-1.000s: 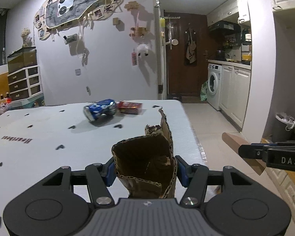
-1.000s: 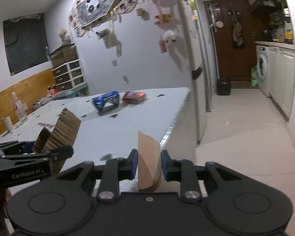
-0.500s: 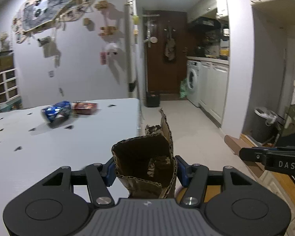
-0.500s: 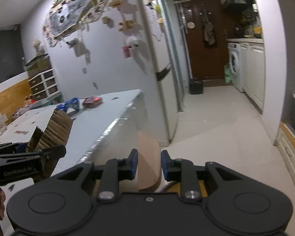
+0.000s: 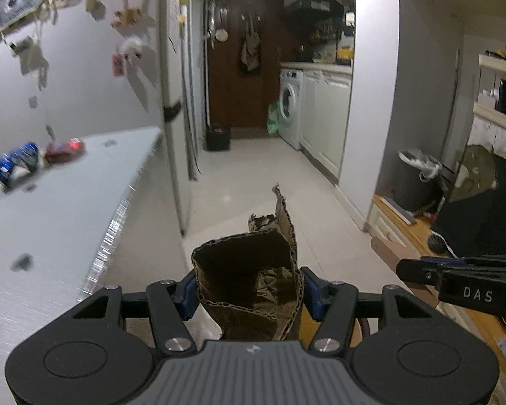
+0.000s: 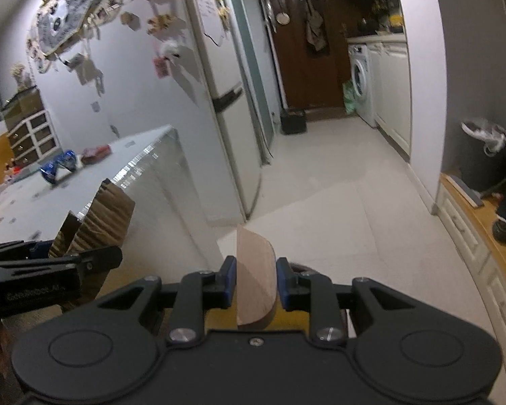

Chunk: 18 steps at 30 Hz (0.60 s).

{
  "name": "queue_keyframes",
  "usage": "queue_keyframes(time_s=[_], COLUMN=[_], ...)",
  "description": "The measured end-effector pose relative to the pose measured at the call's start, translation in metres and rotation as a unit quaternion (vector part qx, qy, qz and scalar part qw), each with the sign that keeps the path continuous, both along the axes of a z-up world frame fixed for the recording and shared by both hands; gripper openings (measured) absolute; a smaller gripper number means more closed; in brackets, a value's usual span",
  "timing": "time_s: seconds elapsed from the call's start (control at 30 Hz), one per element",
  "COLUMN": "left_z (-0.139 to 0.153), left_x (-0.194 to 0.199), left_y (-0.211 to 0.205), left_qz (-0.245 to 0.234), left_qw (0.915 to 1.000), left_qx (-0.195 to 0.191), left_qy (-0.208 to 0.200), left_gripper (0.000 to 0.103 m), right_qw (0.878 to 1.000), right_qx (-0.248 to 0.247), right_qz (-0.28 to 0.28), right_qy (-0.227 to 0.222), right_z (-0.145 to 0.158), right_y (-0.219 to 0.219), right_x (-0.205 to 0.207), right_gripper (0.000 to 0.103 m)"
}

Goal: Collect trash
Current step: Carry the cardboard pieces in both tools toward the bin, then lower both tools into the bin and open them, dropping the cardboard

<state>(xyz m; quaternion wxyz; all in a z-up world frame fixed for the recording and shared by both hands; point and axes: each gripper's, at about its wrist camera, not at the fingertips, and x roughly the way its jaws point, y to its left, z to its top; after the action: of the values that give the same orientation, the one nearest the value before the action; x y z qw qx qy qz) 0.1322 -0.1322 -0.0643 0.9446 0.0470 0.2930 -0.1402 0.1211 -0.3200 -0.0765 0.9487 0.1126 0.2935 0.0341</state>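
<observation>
Left gripper [image 5: 249, 290]: fingers clamped on torn cardboard [image 5: 249, 280]. Right gripper [image 6: 255, 287]: fingers clamped on cardboard strip [image 6: 254, 280]; both presumably bound for lined bin [image 6: 484, 155], right of frame.

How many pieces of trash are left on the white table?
2: a crushed blue can and a red packet beside it, both near the far end of the white table. More may lie out of frame.

Both wrist views down the same tiled hallway floor [image 5: 253, 175].

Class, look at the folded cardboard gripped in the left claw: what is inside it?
Inside the folded cardboard, crumpled brown scraps show against its right wall. Its bottom is hidden by the front wall and the left claw.
</observation>
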Motion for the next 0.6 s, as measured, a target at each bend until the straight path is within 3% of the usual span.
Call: queue_keyframes(time_s=[0.37, 0.6], left_z=[-0.084, -0.140], left_x=[0.047, 0.081], left_y=[-0.027, -0.028], left_qz=[-0.018, -0.013], left_qw=[0.9928, 0.9747], left_qx=[-0.036, -0.119], left_qy=[0.113, 0.189], left_gripper=[0.060, 0.061], right_qw=[0.995, 0.990], right_qx=[-0.004, -0.004], right_qz=[-0.022, -0.032], right_qy=[0.092, 0.137], right_z=[-0.068, -0.100], right_y=[-0.024, -0.032], right_x=[0.028, 0.048], right_gripper=[0.026, 0.026])
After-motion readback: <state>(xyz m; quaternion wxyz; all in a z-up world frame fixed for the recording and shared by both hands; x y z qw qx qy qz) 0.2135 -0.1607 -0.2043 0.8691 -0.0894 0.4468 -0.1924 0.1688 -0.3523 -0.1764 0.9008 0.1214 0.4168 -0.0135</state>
